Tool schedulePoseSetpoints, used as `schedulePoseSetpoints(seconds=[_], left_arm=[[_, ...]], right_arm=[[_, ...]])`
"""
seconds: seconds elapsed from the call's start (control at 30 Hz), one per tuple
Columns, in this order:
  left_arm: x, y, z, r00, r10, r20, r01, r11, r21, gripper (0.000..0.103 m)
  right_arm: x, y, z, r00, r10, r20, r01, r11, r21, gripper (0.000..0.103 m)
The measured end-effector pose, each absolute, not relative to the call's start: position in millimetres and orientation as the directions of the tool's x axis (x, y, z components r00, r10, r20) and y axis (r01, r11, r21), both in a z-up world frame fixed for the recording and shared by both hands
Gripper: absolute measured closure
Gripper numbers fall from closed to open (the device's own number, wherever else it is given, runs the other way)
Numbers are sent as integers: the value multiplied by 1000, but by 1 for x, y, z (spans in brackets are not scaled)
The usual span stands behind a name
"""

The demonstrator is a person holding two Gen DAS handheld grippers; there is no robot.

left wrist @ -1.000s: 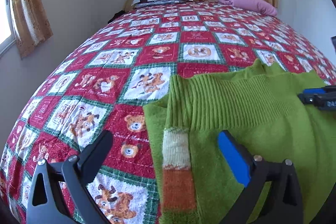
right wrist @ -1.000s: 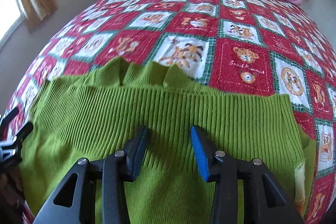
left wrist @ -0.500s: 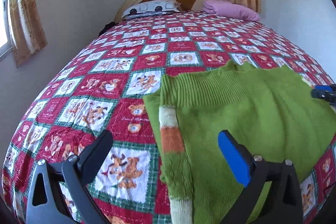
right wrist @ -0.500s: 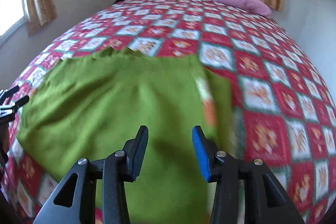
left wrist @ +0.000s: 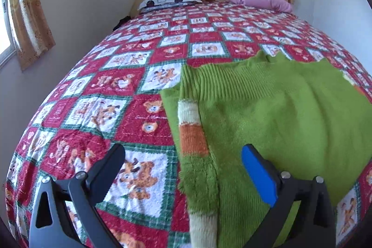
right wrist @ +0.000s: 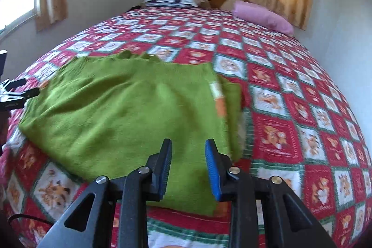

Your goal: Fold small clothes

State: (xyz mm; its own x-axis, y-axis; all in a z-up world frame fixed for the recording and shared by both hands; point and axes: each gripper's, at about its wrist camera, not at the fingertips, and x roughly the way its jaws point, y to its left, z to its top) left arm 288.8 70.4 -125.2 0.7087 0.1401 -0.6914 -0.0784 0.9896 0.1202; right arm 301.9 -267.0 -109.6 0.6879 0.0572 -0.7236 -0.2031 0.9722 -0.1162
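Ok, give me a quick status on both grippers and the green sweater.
Left gripper open, empty. Right gripper open, empty. Green sweater flat on quilt, striped sleeve folded in. Nothing in the way.

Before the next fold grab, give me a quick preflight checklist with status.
1. Left gripper open, holding nothing: ok.
2. Right gripper open, holding nothing: ok.
3. Green sweater lying flat on the bedspread: ok.
4. Striped sleeve folded in over the body: ok.
5. Bottom hem nearest the cameras in view: cannot tell, the grippers cover it.
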Motion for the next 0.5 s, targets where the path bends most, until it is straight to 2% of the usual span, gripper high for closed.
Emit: schedulePoseSetpoints(seconds=[0.1, 0.17, 0.27, 0.33, 0.37, 0.5], left_arm=[[282, 73, -129, 703, 150, -695, -70, 987, 143, 0], [286, 75, -142, 674, 173, -718, -69, 983, 172, 0], [285, 86, -149, 660, 130, -740, -77, 991, 106, 0], [284, 93, -145, 662, 103, -742, -84, 995, 63, 0], [283, 97, -142, 667, 88, -739, -84, 996, 43, 0], [279, 115, -130, 696, 79, -713, -102, 995, 11, 0]], right_arm=[[313, -268, -134, 622, 17, -783, -185, 975, -126, 72], [314, -275, -141, 621, 33, -783, -177, 979, -99, 72], [311, -272, -136, 624, 19, -781, -172, 979, -114, 70], [307, -266, -129, 630, -4, -776, -170, 975, -142, 61], [304, -260, -125, 638, 2, -770, -180, 973, -146, 53], [285, -225, -111, 664, 75, -744, -272, 951, -147, 51]])
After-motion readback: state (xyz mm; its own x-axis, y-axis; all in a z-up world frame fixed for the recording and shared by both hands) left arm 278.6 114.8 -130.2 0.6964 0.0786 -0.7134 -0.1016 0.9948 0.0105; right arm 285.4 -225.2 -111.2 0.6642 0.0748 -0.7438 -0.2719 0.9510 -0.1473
